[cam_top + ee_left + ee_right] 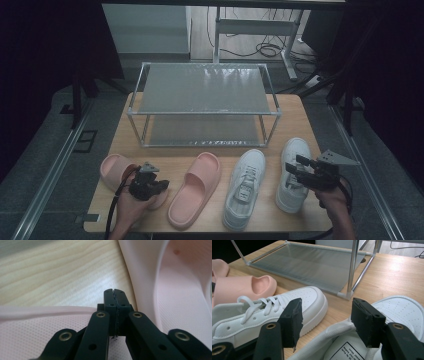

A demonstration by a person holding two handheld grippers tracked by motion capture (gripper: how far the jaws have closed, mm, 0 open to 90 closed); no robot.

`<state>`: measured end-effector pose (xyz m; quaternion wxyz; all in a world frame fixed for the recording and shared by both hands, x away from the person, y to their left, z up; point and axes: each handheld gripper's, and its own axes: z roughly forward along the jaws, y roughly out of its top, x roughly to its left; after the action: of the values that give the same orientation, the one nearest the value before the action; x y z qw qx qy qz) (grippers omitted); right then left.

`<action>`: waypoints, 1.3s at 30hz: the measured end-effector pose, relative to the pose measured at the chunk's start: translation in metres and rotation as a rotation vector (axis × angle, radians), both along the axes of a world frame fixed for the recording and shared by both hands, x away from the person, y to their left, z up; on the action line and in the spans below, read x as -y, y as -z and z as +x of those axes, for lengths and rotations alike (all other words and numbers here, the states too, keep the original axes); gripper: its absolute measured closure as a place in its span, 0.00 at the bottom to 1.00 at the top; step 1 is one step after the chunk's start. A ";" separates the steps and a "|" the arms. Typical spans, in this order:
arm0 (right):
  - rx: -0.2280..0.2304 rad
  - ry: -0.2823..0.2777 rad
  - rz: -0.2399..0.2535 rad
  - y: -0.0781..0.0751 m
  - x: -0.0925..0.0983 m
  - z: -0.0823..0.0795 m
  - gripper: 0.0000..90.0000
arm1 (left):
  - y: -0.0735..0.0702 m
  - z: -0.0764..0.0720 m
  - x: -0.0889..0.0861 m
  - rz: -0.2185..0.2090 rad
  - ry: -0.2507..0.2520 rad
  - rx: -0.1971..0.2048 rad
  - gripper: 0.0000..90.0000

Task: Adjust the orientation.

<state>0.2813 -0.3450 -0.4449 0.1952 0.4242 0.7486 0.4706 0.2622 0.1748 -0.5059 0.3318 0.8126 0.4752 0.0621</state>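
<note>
High view shows a two-tier rack (202, 102) at the far middle of the wooden surface (300, 115), and four shoes in a near row: two pink slides, two white sneakers. Left gripper (159, 186), fingers pressed together on nothing, hovers over the left slide (112, 170). Right gripper (296, 166), fingers spread, straddles the right sneaker's (295, 150) collar. A sound grip would pinch that collar wall squarely before lifting toward the rack. Beyond the surface lie grey floor, dark curtains and cables.
</note>
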 end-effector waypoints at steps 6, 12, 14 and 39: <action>-0.003 0.000 -0.001 0.000 0.000 0.000 0.48 | 0.000 -0.013 -0.007 -0.003 -0.001 -0.001 1.00; -0.002 0.003 -0.006 -0.001 0.001 -0.001 0.48 | -0.002 -0.026 -0.016 -0.007 -0.003 -0.004 1.00; 0.001 0.004 -0.004 -0.001 0.001 -0.001 0.48 | -0.003 -0.027 -0.018 -0.005 -0.006 0.001 1.00; -0.009 0.014 -0.004 0.001 0.003 0.001 0.48 | -0.052 -0.008 -0.130 -0.042 -0.299 0.126 1.00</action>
<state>0.2826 -0.3483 -0.4454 0.1958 0.4313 0.7475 0.4657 0.2542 0.3046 -0.4541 0.3647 0.7201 0.5704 0.1519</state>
